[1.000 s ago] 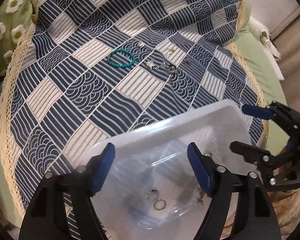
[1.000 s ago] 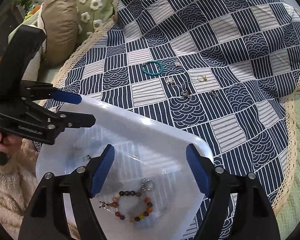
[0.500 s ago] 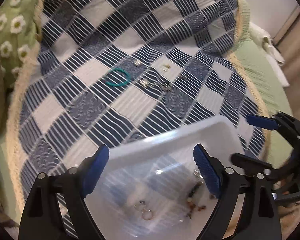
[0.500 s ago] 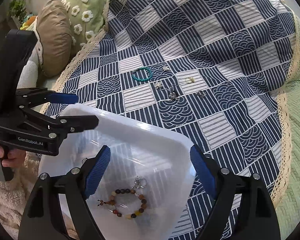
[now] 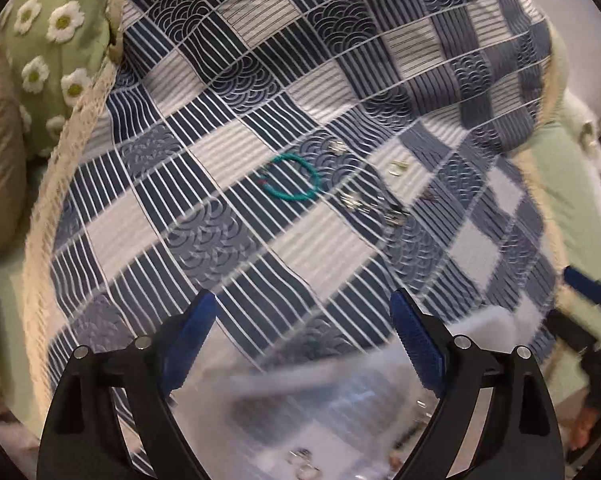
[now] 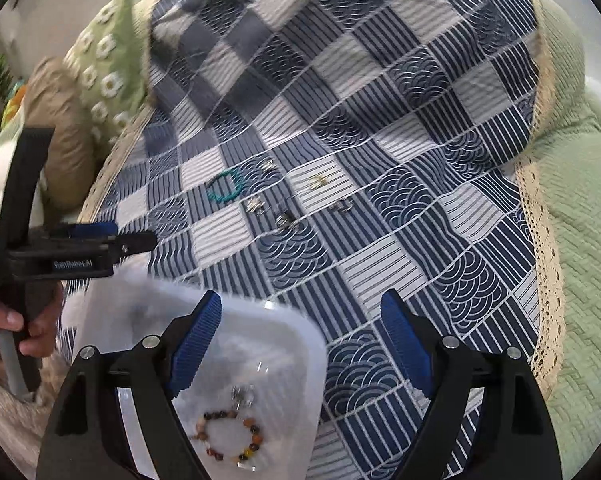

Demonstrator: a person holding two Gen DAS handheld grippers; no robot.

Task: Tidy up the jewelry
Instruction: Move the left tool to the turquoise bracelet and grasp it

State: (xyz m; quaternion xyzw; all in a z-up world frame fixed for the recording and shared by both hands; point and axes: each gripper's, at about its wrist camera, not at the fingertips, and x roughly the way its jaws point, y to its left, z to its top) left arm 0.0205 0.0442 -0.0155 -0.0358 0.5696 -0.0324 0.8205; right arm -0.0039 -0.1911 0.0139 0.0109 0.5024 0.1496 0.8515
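Observation:
A teal bead bracelet [image 5: 291,178] lies on the blue checked cloth [image 5: 228,240], with small silver pieces [image 5: 374,206] and a gold earring [image 5: 397,166] to its right. The bracelet also shows in the right wrist view [image 6: 225,187]. A clear plastic box [image 6: 296,332] near me holds a brown bead bracelet [image 6: 230,436] and small rings [image 5: 304,464]. My left gripper [image 5: 302,344] is open and empty above the box's far edge. My right gripper [image 6: 300,344] is open and empty over the box's right rim. The left gripper also shows at the left of the right wrist view [image 6: 112,236].
A green daisy pillow [image 5: 56,40] and a brown cushion [image 6: 60,132] lie at the far left. The cloth has a lace edge [image 6: 544,248] over a green bedspread [image 6: 580,200]. The right gripper shows at the right edge of the left wrist view [image 5: 580,300].
Both grippers have pulled back and tilted up from the box, so more of the cloth and the loose jewelry shows. Both stay open and empty.

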